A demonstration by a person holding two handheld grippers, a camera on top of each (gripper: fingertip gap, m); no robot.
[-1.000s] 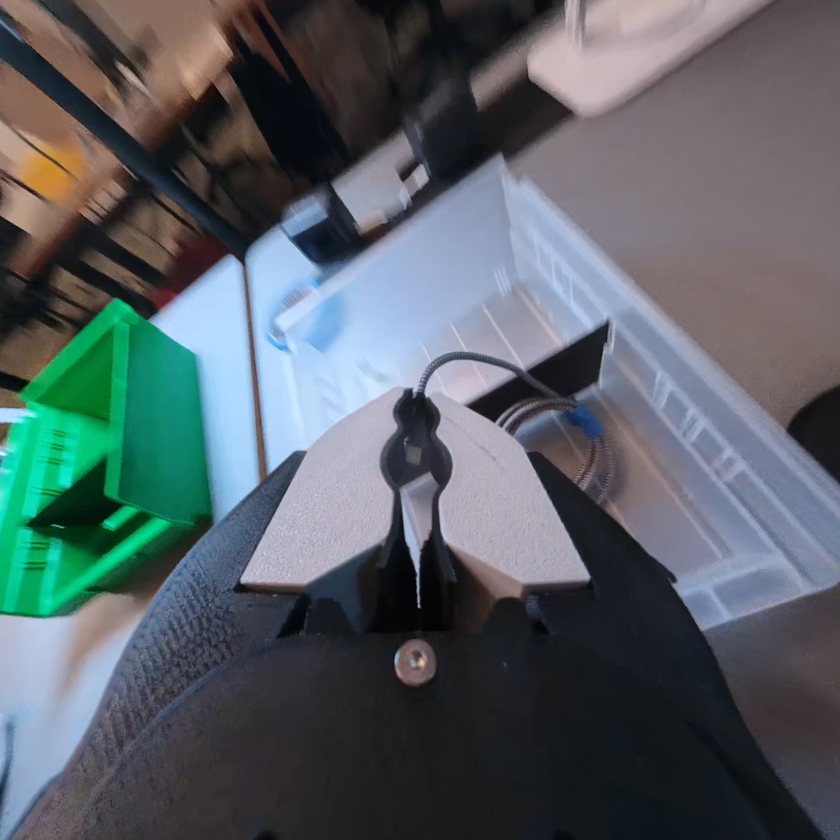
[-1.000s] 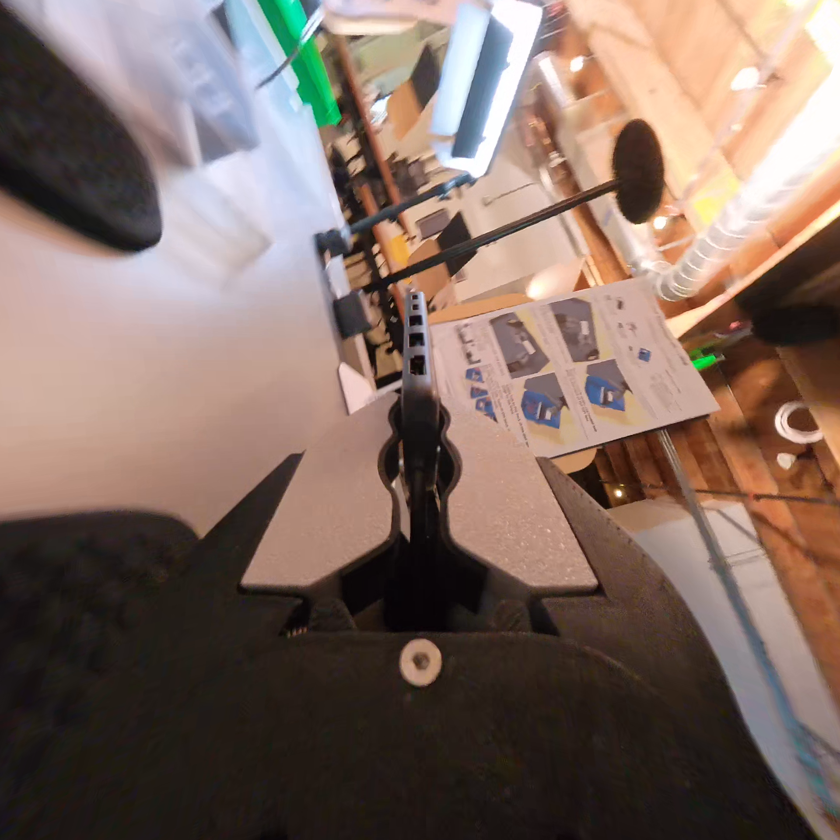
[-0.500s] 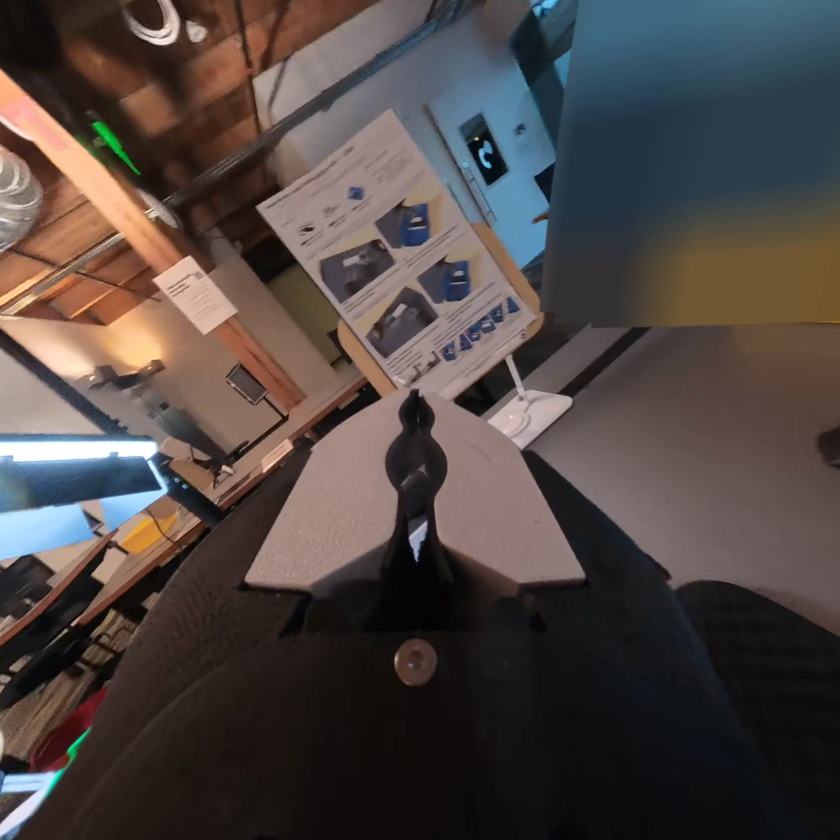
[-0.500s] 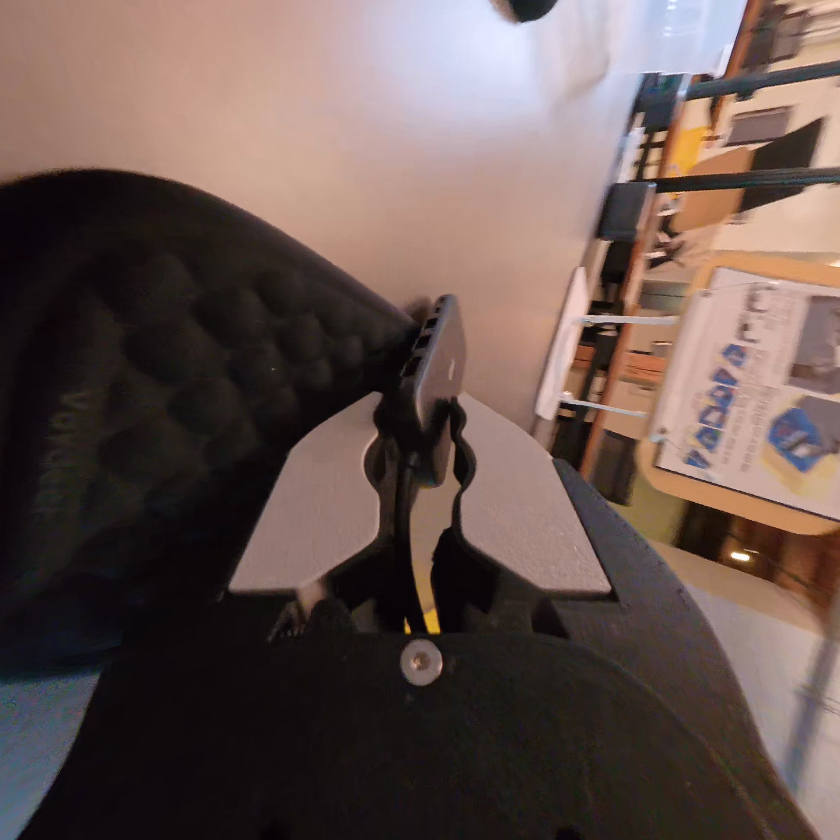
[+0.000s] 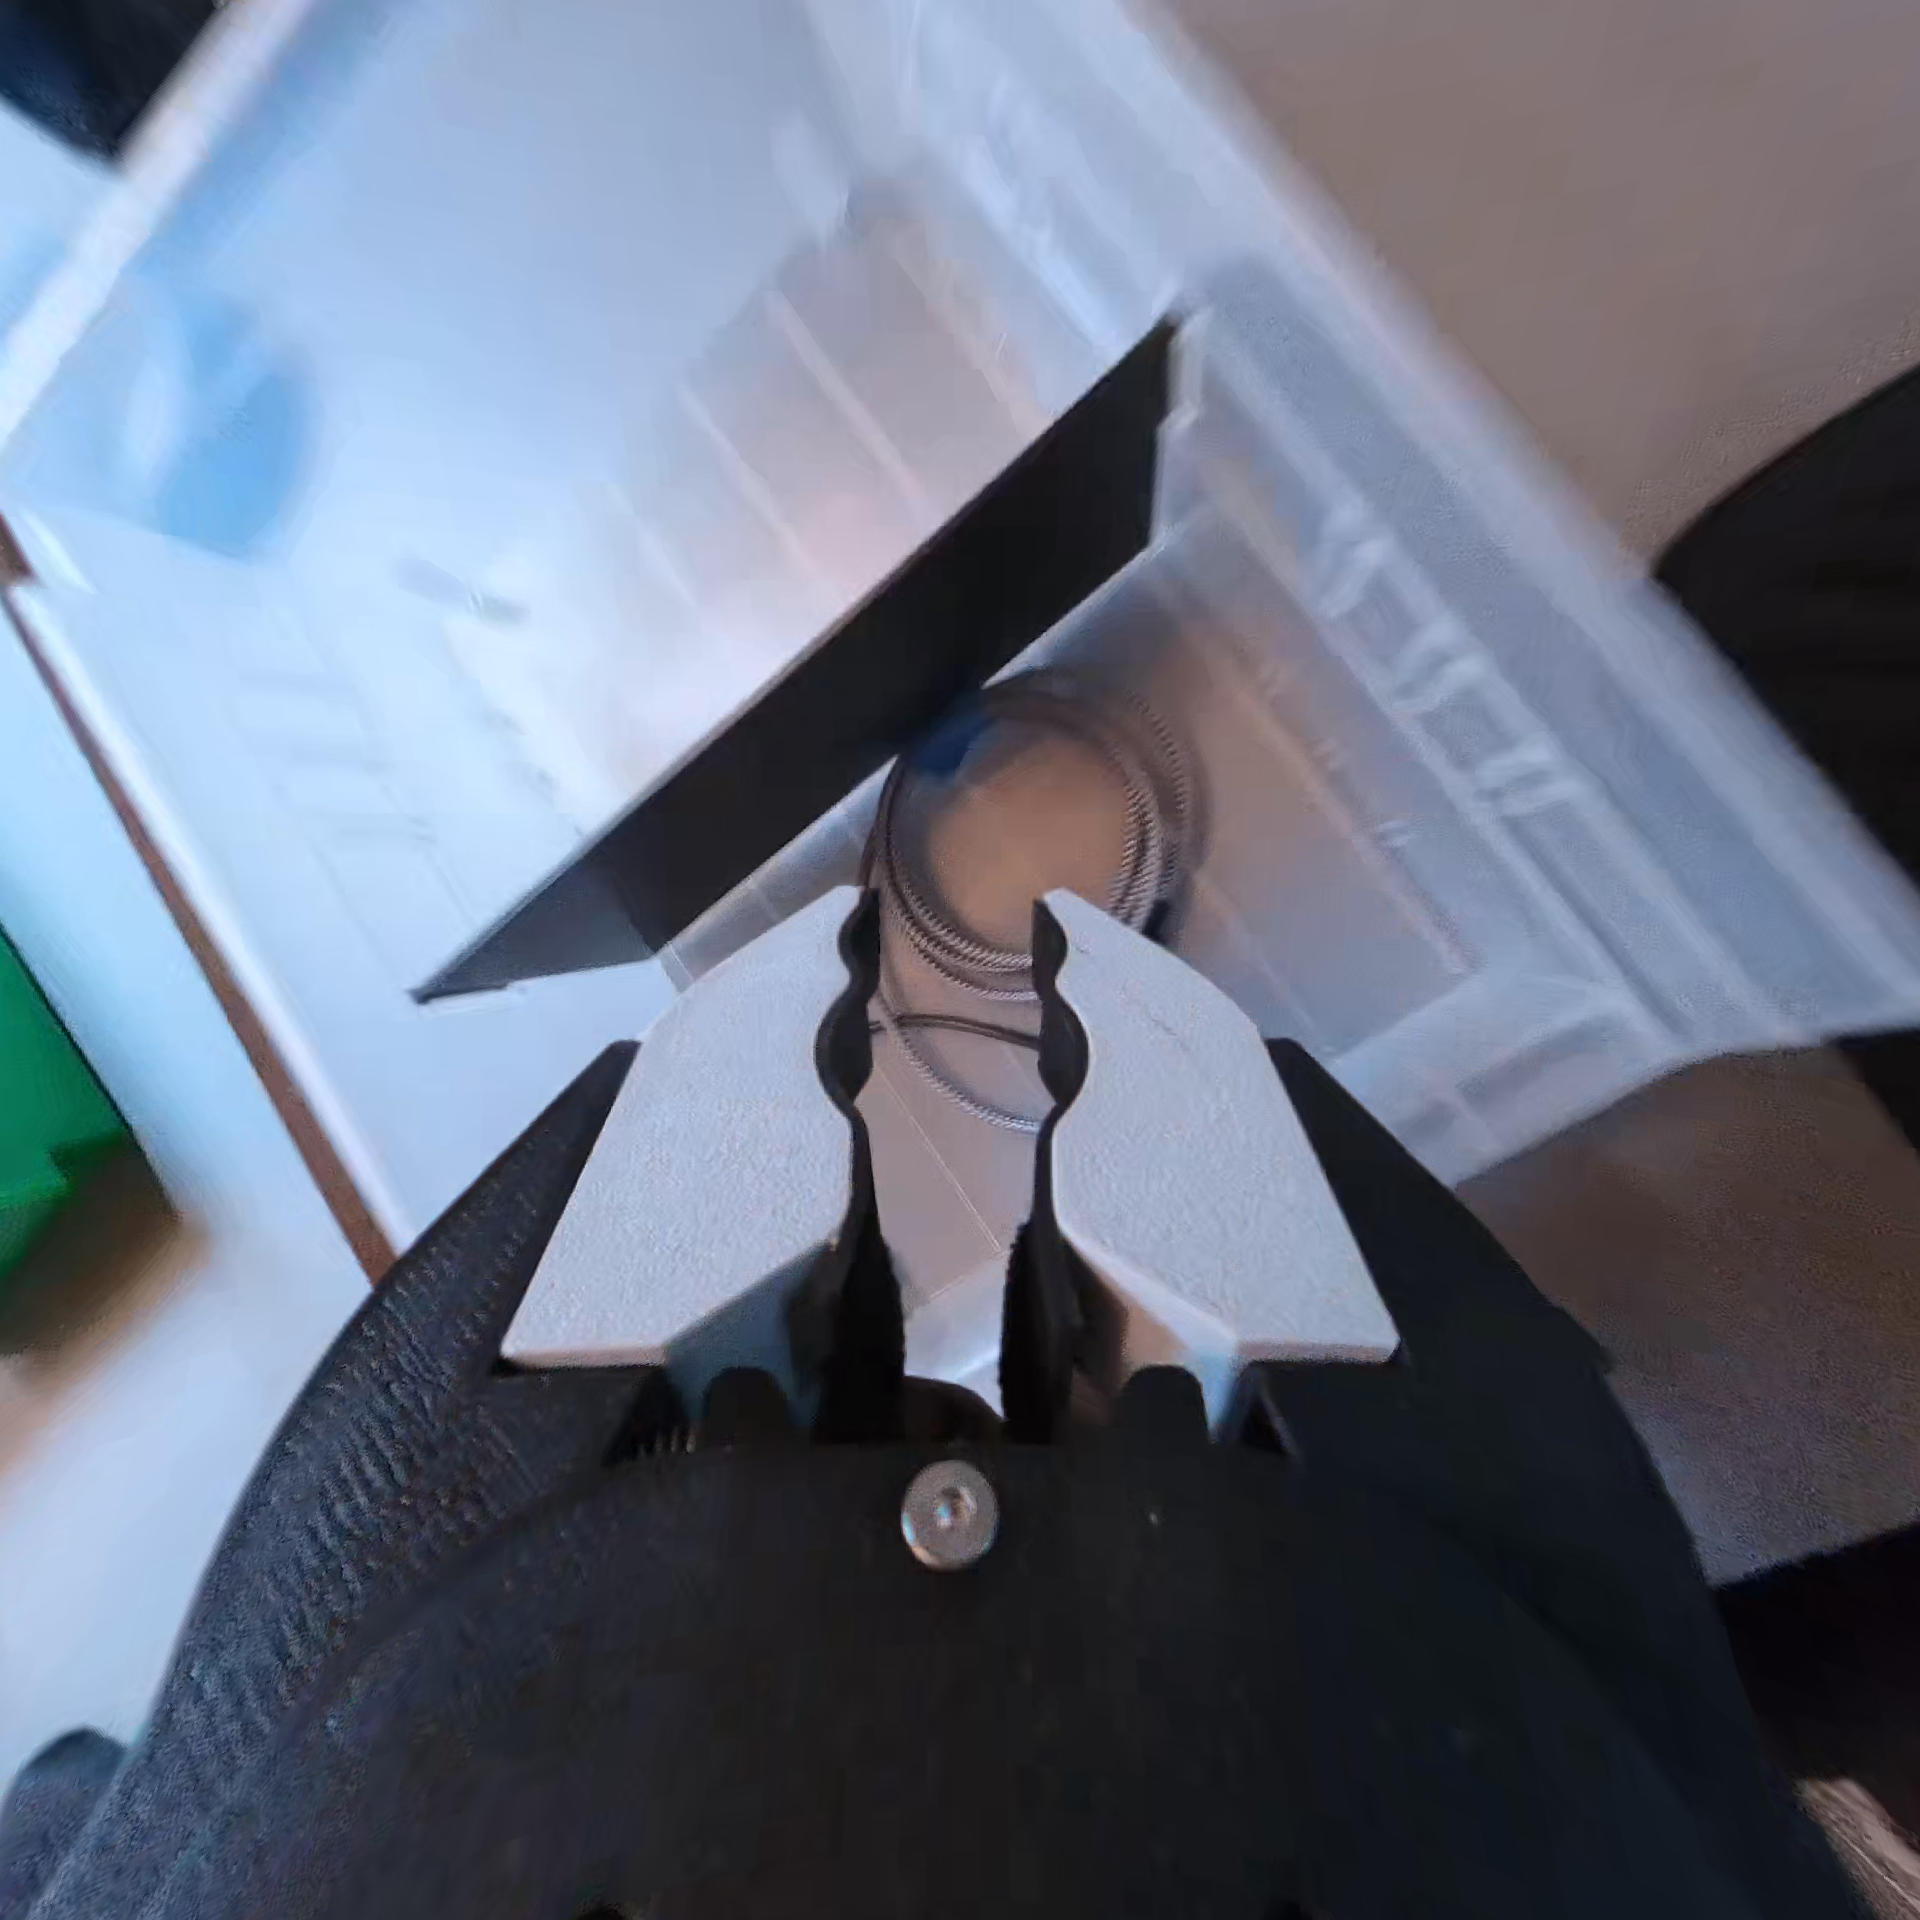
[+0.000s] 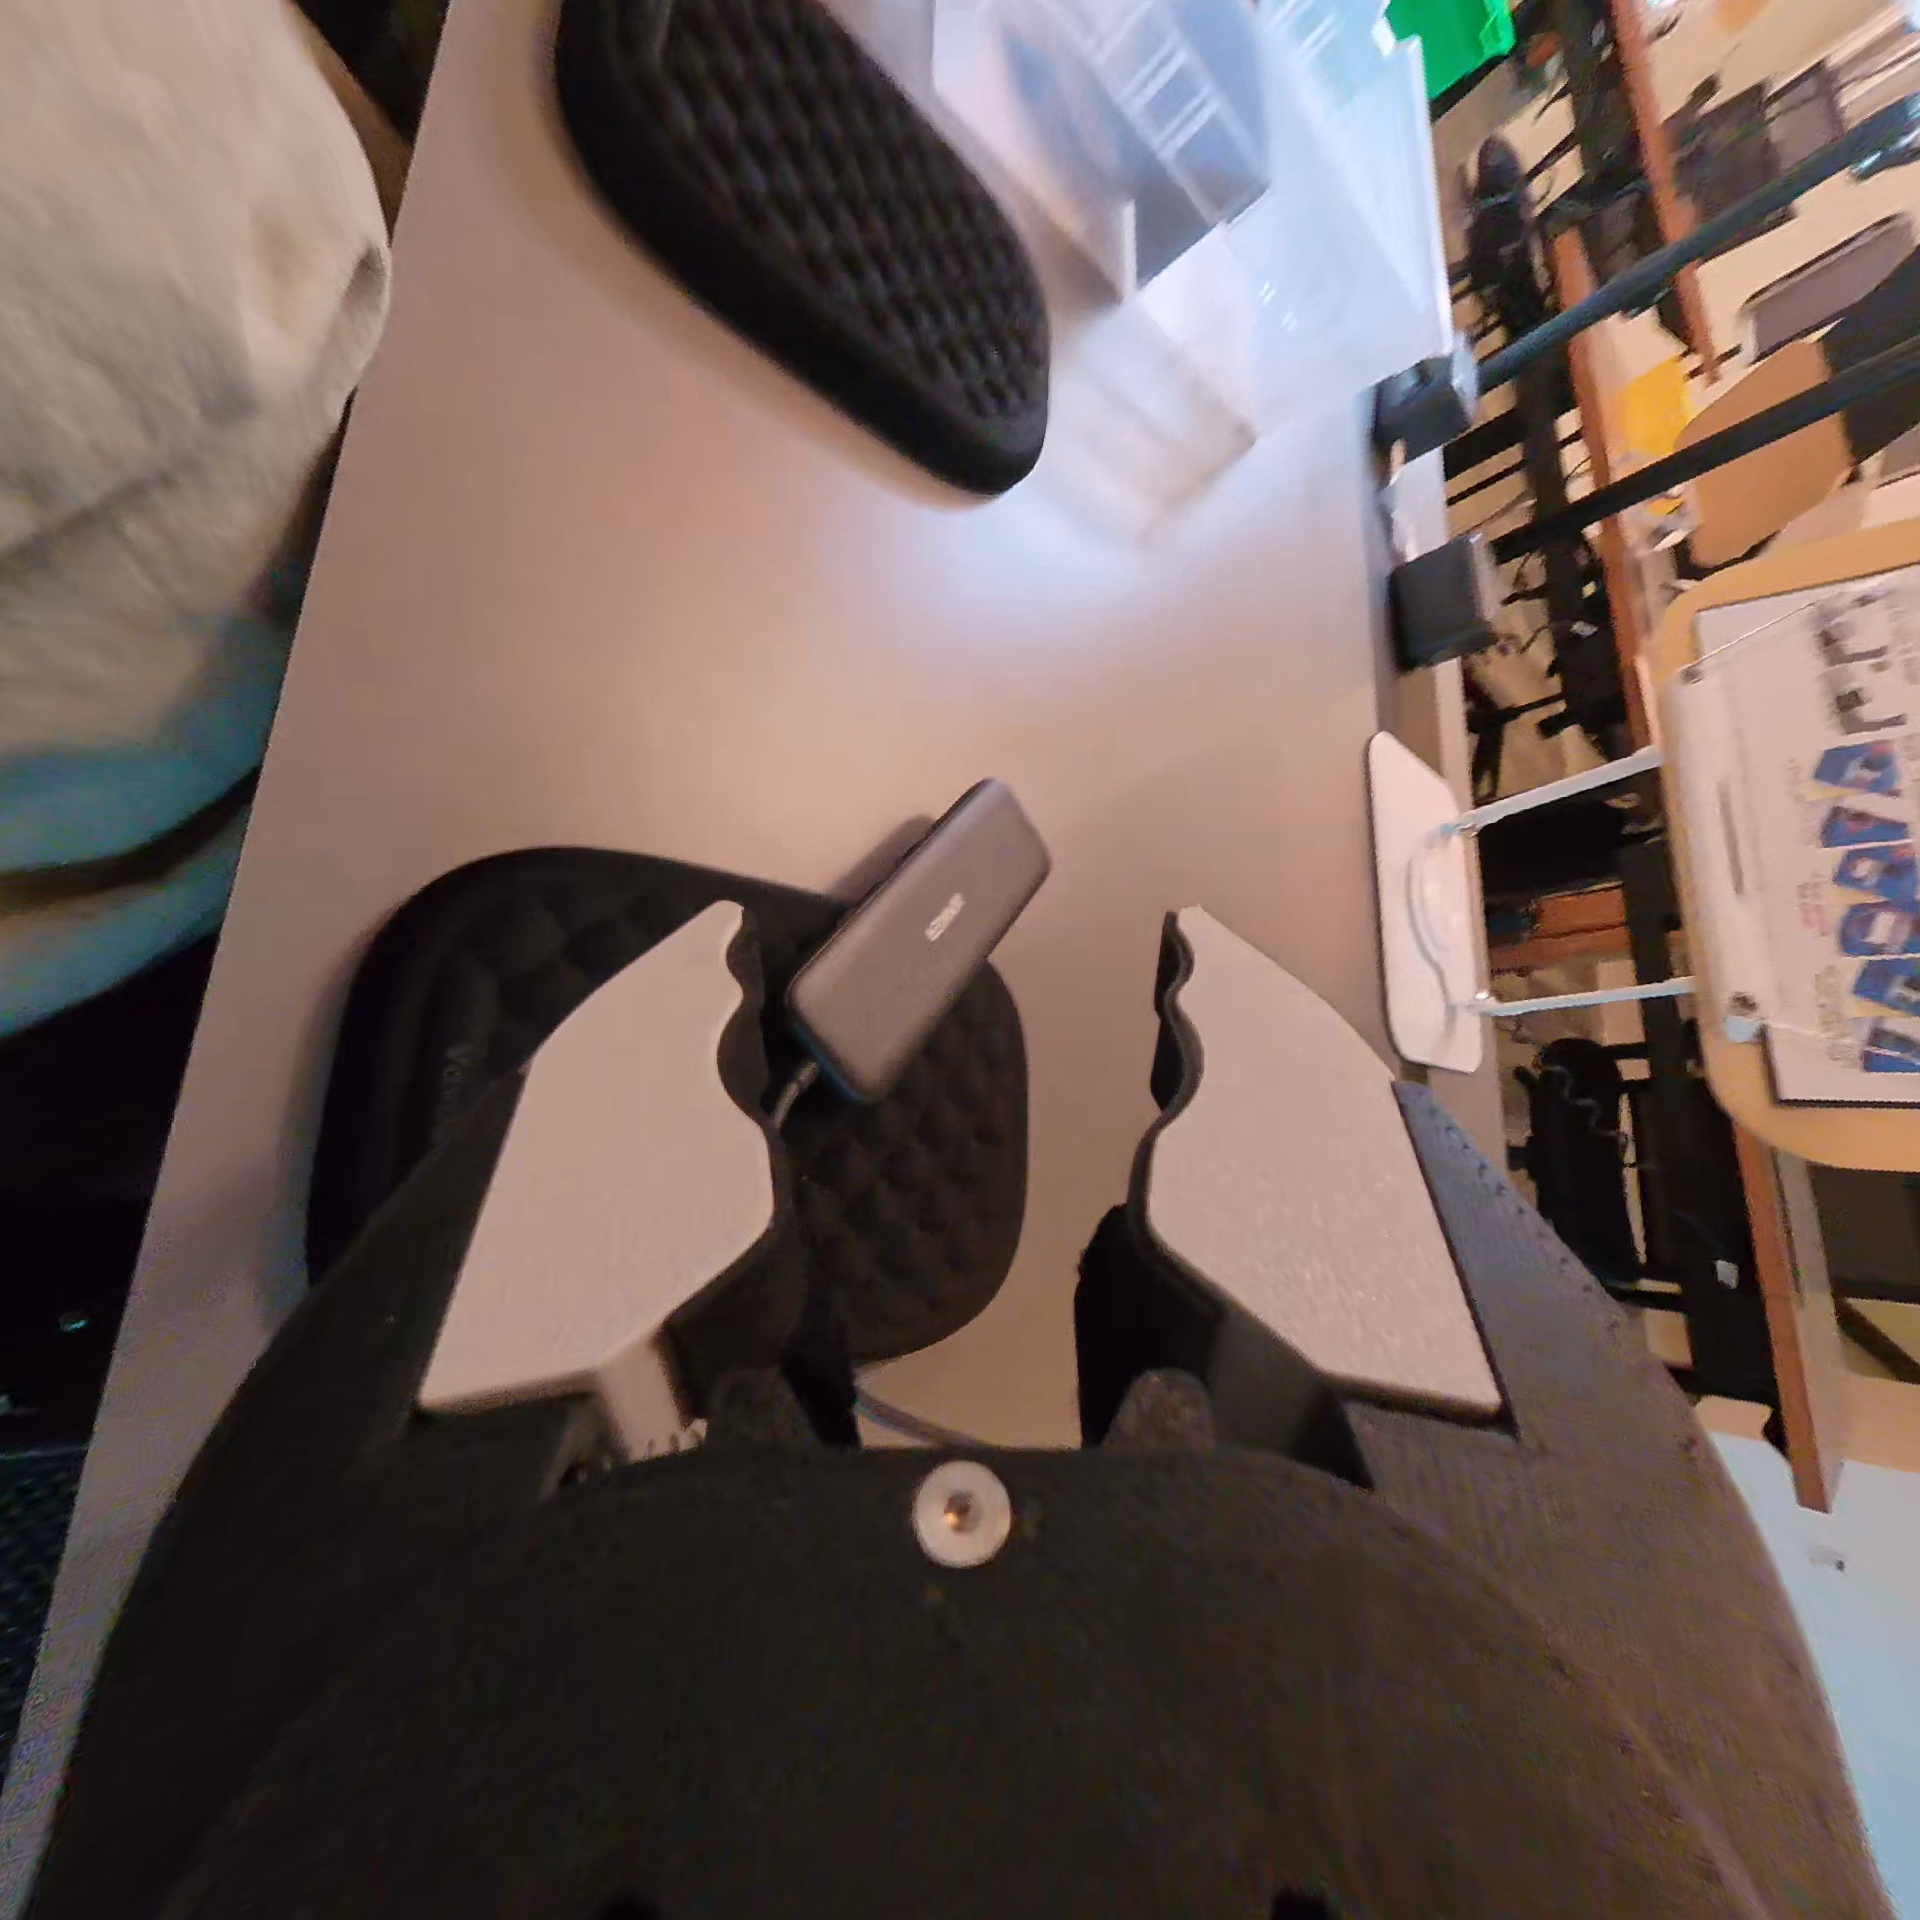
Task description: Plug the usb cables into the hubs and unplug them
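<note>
Lying loose: one hub point(image 6: 920, 940), one coiled cable point(image 5: 1023, 831).

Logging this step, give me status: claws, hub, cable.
Left claw open over coiled cable in clear bin. Right claw open; hub lies loose on black pad. Nothing blocking.

The hub point(image 6: 920, 940) is dark grey, lying on a black pad point(image 6: 914, 1205) with a quilted diamond pattern, on a pale grey tabletop point(image 6: 727, 665). The braided silver cable point(image 5: 1039, 831) coils in a clear bin point(image 5: 1455, 727) with a black divider point(image 5: 831, 707). Both tongs have light grey faces and black edges.
</note>
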